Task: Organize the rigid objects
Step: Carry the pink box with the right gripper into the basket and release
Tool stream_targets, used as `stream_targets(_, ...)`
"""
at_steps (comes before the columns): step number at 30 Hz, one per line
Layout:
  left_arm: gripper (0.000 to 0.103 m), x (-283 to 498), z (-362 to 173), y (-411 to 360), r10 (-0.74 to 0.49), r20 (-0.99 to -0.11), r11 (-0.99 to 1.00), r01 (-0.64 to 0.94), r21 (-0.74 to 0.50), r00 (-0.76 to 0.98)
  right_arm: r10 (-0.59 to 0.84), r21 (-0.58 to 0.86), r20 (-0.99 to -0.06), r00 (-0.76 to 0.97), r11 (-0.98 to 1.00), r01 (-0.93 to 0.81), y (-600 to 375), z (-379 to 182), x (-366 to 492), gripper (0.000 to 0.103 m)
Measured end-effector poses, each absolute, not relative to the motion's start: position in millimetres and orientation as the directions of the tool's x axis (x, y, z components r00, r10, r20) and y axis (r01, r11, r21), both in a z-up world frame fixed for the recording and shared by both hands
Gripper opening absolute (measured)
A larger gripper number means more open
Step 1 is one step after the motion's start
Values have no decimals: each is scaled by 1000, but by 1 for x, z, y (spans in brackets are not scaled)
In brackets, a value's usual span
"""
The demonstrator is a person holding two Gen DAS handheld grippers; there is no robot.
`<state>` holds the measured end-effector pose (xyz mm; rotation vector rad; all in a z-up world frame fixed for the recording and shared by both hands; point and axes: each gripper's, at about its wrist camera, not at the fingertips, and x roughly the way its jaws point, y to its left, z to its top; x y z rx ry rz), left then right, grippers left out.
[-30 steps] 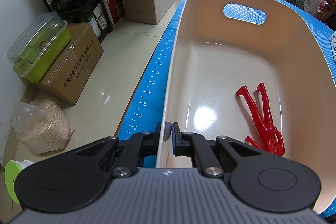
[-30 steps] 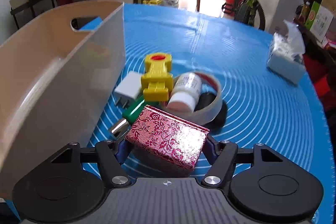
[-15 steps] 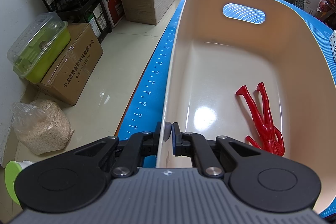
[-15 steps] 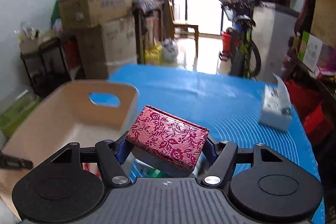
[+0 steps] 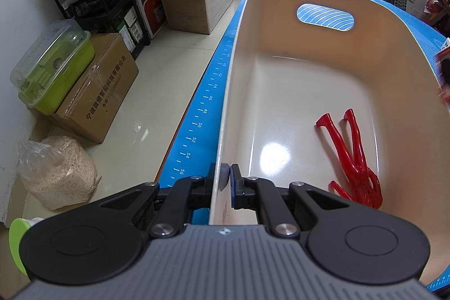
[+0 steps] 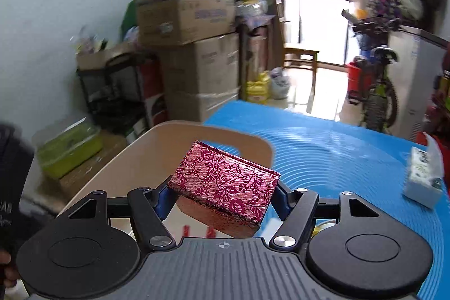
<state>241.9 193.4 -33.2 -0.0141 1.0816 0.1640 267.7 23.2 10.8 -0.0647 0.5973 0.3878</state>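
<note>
- The beige bin (image 5: pixel 315 92) sits on the blue mat (image 5: pixel 202 114) with its long left wall just inside the mat's ruler-marked edge; past that edge the floor drops away
- The left gripper (image 5: pixel 226 176) is clenched on the bin's near-left rim, one pad outside the wall and one inside
- Inside the bin, the floor is mostly bare and glossy; the only thing lying in it is the red toy pliers (image 5: pixel 348 159), against the right wall near the near end
- A handle cutout (image 5: pixel 324 14) opens through the bin's far wall, the mat showing through it
- The right gripper (image 6: pixel 223 187) grasps the red floral box (image 6: pixel 225 182) by its two short ends, tilted, raised above the bin's near-right part; a blurred red sliver of it shows at the right border of the left wrist view
- Right of the bin, the mat (image 6: pixel 337 159) lies broad and open out to a tissue pack (image 6: pixel 422 182) near the mat's right edge
- Beyond the bin's far end stand stacked cardboard boxes (image 6: pixel 197 66) and a bicycle (image 6: pixel 377 92)
</note>
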Motion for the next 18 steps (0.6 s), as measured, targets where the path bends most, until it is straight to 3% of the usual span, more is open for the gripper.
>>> stream_targets(10,10,242,-34,194,132,-878,988,-137,77,460,330,23,-688,647,900,-435,49,-28,271,70)
stream_targets(18,10,242,-34,191,140,-877,987,-136,86,460,323,-46,-725,608,858,-511,67,-35,259,71)
